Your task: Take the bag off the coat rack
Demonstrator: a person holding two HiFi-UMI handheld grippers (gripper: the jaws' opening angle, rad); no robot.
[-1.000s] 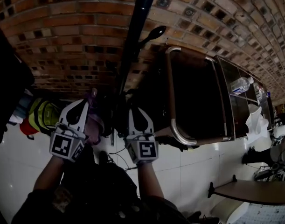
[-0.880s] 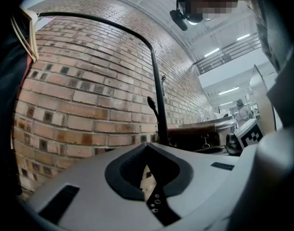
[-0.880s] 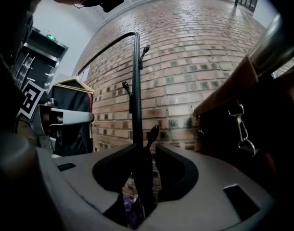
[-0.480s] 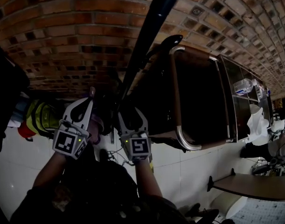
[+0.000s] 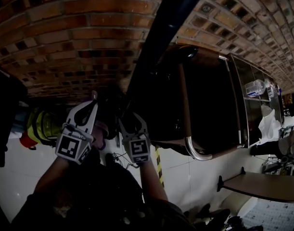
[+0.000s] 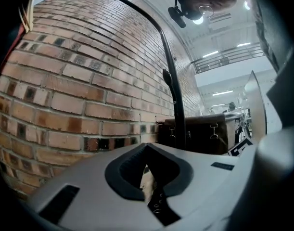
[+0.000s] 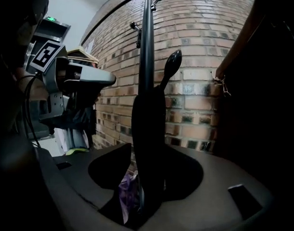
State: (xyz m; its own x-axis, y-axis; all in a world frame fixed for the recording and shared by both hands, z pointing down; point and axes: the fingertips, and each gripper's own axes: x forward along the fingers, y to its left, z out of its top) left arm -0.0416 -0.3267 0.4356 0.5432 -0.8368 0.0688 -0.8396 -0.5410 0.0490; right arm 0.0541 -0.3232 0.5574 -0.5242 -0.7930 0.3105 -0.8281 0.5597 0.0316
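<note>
Brick wall [image 5: 65, 42] behind black coat rack pole [image 5: 161, 37]. Dark bag [image 7: 264, 129] just R of pole, strap clasp [image 7: 223, 86] visible. R gripper [image 7: 149, 148] jaws spread, pole btwn them, ungripped. L gripper [image 5: 94, 101] jaws pressed together.

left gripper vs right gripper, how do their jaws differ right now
The left gripper has jaws that meet at the tips; the right gripper has them wide apart. The right gripper has a dark upright shape by the coat rack pole between its jaws; the left gripper faces the brick wall, pole off to one side. Both are raised side by side near the pole.
</note>
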